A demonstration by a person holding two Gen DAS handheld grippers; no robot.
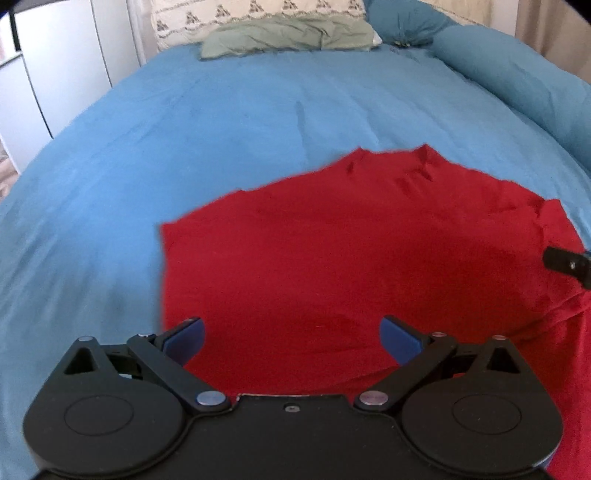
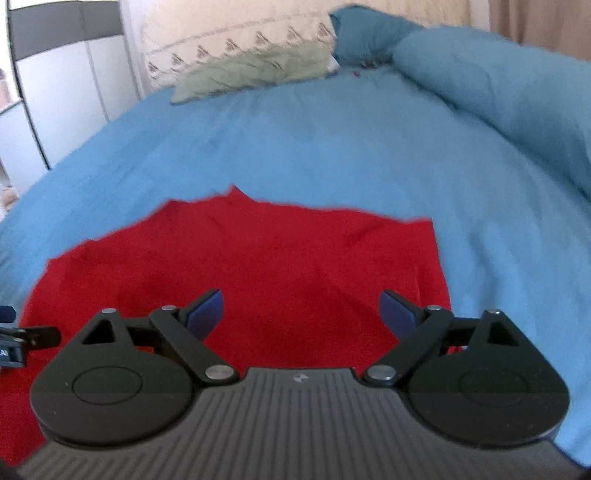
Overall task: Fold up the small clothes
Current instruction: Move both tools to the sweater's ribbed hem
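Red garment (image 1: 351,251) lay spread mostly flat on the blue bedsheet (image 1: 184,129), filling lower centre and lower right of the left wrist frame and lower left to centre of the right wrist frame (image 2: 240,266). Its far edge ran jagged with a small peak near the middle; a few wrinkles sat near that peak and at the right-hand corner in the left view. Exact garment type not clear, no sleeves or collar readable. Left gripper (image 1: 291,332) hovered over the near part of the cloth, jaws spread wide, blue pads (image 1: 192,332) apart with only red fabric visible between them, nothing held. Right gripper (image 2: 299,310) same story: jaws wide, nothing pinched, near the cloth's right portion; contact with the fabric could not be told for either. A sliver of the other tool showed at the right edge of the left frame and at the left edge of the right frame. Judgement on progress: garment looked laid out and smoothed, no clear fold line seen, so probably early; grasping an edge or corners and all folds seemed left to do. Further out, a green pillow (image 1: 291,37) and a patterned pillow (image 1: 258,11) sat at upper centre, a rolled blue duvet (image 1: 517,74) at upper right, a pale wardrobe (image 1: 55,74) at upper left.
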